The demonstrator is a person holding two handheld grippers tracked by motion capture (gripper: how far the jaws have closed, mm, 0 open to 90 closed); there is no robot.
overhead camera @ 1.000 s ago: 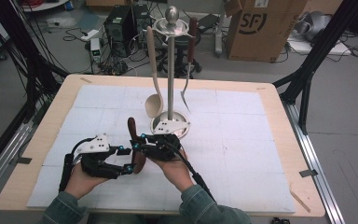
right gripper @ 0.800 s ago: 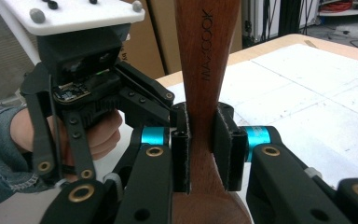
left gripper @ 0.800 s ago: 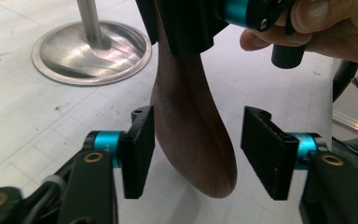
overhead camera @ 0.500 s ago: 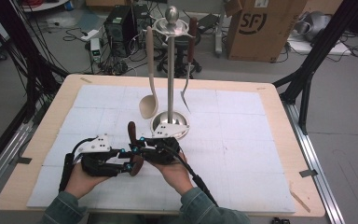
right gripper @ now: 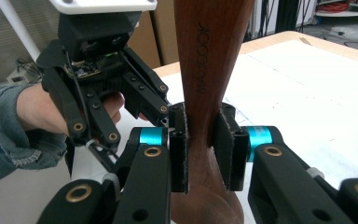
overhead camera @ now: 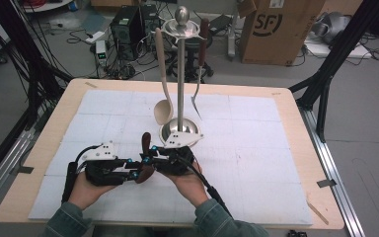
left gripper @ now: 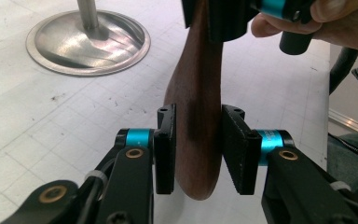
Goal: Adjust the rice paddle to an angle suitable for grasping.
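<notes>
A dark wooden utensil (overhead camera: 146, 142) stands nearly upright over the white mat, handle up, held between both grippers. In the left gripper view my left gripper (left gripper: 198, 149) is shut on its broad lower end (left gripper: 198, 116), with both pads against the wood. My right gripper (right gripper: 200, 144) is shut on the narrow neck just above, below the stamped handle (right gripper: 209, 46). From the high view the left gripper (overhead camera: 135, 173) and right gripper (overhead camera: 151, 159) meet head-on near the table's front. Behind them rises a steel utensil stand (overhead camera: 180, 74).
A pale wooden spoon (overhead camera: 162, 98) and a dark-handled fork (overhead camera: 200, 74) hang from the stand, whose round base (left gripper: 88, 42) lies just beyond the grippers. A cardboard box (overhead camera: 276, 29) and cables sit on the floor past the table's far edge.
Both hands have drawn slightly toward the table's front with the utensil between them. The grips look the same.
</notes>
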